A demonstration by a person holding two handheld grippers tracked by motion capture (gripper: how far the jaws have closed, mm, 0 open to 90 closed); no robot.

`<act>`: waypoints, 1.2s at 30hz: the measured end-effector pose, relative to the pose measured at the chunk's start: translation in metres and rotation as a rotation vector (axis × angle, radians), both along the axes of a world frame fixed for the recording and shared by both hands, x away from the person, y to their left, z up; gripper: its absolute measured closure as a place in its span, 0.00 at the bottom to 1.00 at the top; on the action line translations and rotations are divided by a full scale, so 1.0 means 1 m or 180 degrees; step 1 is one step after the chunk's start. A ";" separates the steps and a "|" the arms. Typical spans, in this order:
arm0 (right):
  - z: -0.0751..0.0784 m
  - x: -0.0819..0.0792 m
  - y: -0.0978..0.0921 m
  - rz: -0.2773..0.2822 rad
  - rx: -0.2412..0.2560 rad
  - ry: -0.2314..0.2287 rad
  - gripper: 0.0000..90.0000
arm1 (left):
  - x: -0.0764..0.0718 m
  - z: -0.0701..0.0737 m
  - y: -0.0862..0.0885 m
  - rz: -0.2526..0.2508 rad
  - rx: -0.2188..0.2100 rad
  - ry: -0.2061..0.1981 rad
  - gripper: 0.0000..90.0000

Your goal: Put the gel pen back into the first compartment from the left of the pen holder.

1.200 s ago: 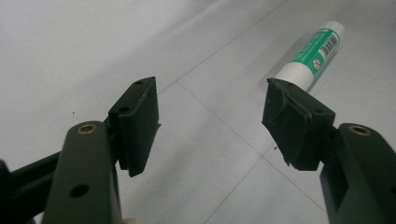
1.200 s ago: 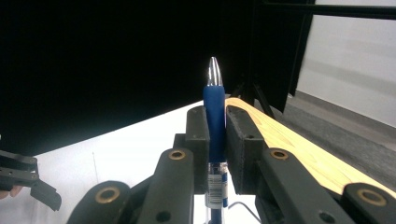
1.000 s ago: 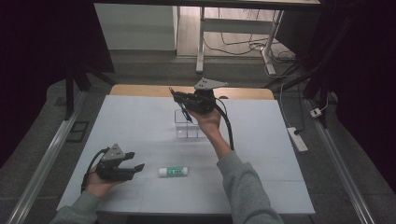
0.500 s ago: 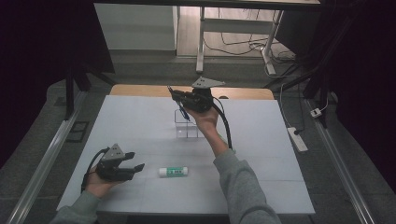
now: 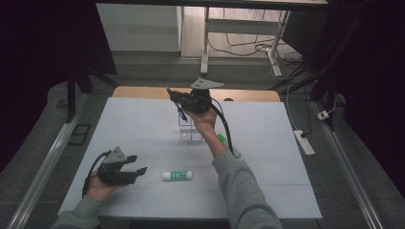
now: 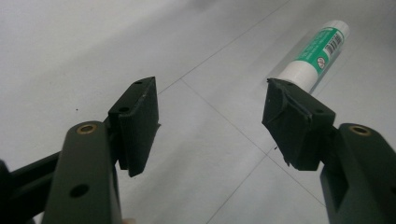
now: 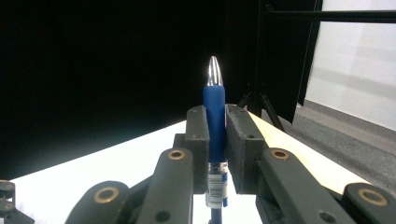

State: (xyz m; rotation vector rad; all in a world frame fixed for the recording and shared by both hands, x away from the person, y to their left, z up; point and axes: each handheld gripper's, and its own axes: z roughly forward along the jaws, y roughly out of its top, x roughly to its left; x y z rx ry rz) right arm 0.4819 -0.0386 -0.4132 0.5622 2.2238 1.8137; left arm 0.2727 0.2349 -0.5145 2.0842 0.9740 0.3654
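Two tools: right tool [image 7: 215, 140] clamps a blue pen [image 7: 215, 112]; left tool [image 6: 210, 126] gapes near a glue stick [image 6: 317, 51].

High view: fixed camera above the person's side, facing forward and down over the whole white surface [image 5: 143, 119] and the floor beyond. Left gripper view: camera riding low and close behind its own fingers [image 6: 135, 123], looking along the surface; it shares with the high view the white tube [image 6: 317, 51], lying just beyond the left gripper [image 5: 131, 167]. Right gripper view: camera raised above the surface, looking nearly level past a blue pen [image 7: 215, 116] toward dark curtains.
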 end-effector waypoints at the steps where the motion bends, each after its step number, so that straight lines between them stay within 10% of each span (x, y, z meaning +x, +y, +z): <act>1: -0.001 0.000 0.000 -0.0002 -0.0011 -0.0001 0.87 | 0.000 0.000 0.000 0.0000 -0.0002 0.0001 0.40; 12: -0.002 -0.001 -0.010 -0.0208 -0.0129 0.0019 0.61 | 0.000 0.000 -0.001 -0.0010 0.0022 -0.0001 0.39; 36: -0.003 -0.018 -0.060 -0.0239 -0.0412 0.0066 0.55 | 0.000 0.000 0.000 0.0023 0.0024 0.0006 0.39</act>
